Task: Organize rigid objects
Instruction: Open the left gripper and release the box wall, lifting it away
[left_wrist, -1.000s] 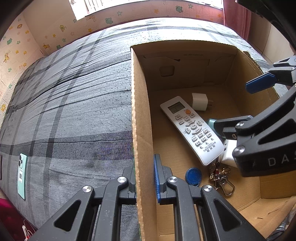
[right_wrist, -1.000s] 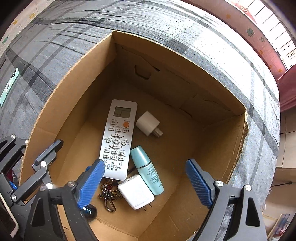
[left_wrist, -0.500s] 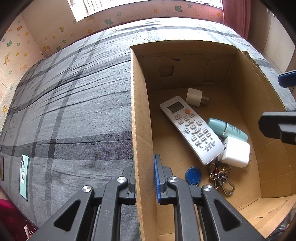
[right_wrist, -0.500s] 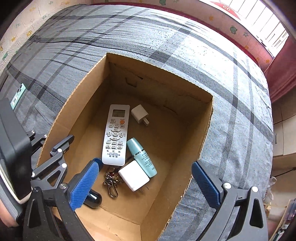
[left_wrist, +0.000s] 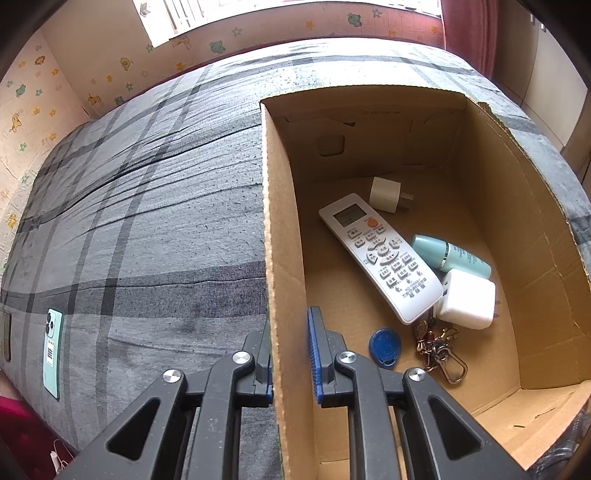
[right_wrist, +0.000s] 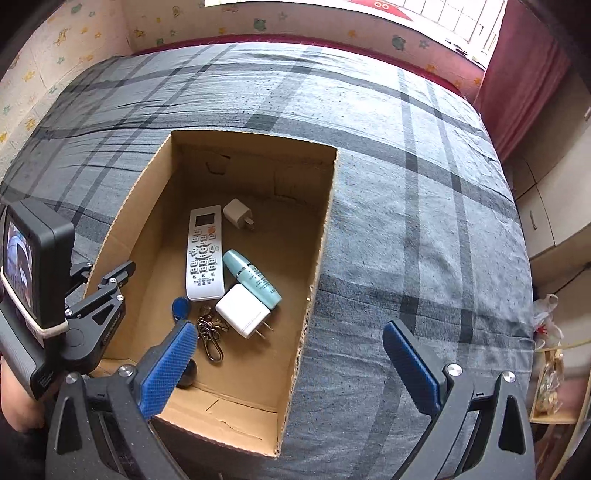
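Grey plaid bedding (right_wrist: 388, 155) is covering the whole work surface, with pale wallpaper dotted with small cartoon animals running behind it. Sitting on the cloth is an open-topped cardboard box (right_wrist: 317, 251) — brown, corrugated, its cut rim ragged in places.

Inside, on the box floor, a white remote control (right_wrist: 204, 254) is lying face up, grey screen and orange button at its far end. A small white plug adapter (right_wrist: 237, 213) is lying just beyond that far end. A pale teal bottle (right_wrist: 252, 277) is lying on its side just beside the remote, and a larger white charger block (right_wrist: 242, 309) is resting against the bottle's near end, prongs pointing toward the right wall. A blue key fob (right_wrist: 181, 307) and a bunch of metal clips and keys (right_wrist: 209, 334) are lying near the remote's near end.

Left gripper (left_wrist: 291, 354) is pinching the box's left wall, one blue pad outside and one inside. Right gripper (right_wrist: 291, 363) is hovering above the box's near right corner, its jaws having just been opening, now spread wide with nothing between the pads.

Out on the bedding, well apart from the box, a mint-green phone (left_wrist: 51, 354) is lying face down near the edge.
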